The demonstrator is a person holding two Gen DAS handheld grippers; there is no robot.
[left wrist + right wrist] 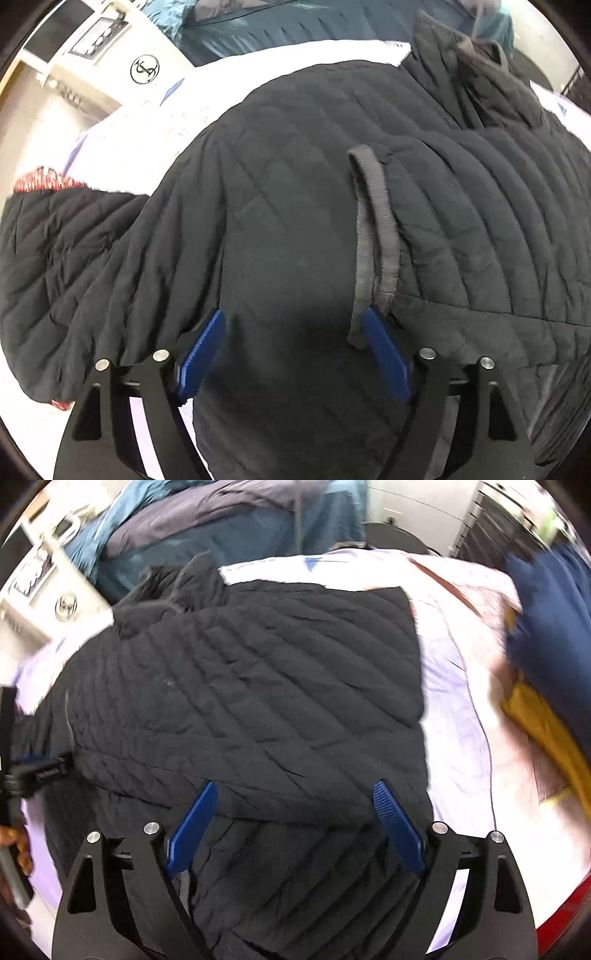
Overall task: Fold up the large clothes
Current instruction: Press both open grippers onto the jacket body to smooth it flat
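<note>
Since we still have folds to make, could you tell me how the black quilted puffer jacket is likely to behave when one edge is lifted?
The black quilted puffer jacket will probably flop and drape, judging by its creased, rumpled panels. Its puffy stitched channels suggest it is light for its bulk and may spring back open. The smooth shell might slide on the pale sheet.

Round emblem: a black ring around a looping monogram, no letters clear enough to read, on the white cabinet (144, 70) behind the bed.
Small woven tag (50, 773): pale lettering on black, too blurred to read, at the edge of the black quilted jacket (258, 686).
Panel above the emblem: markings smeared, unreadable.
</note>
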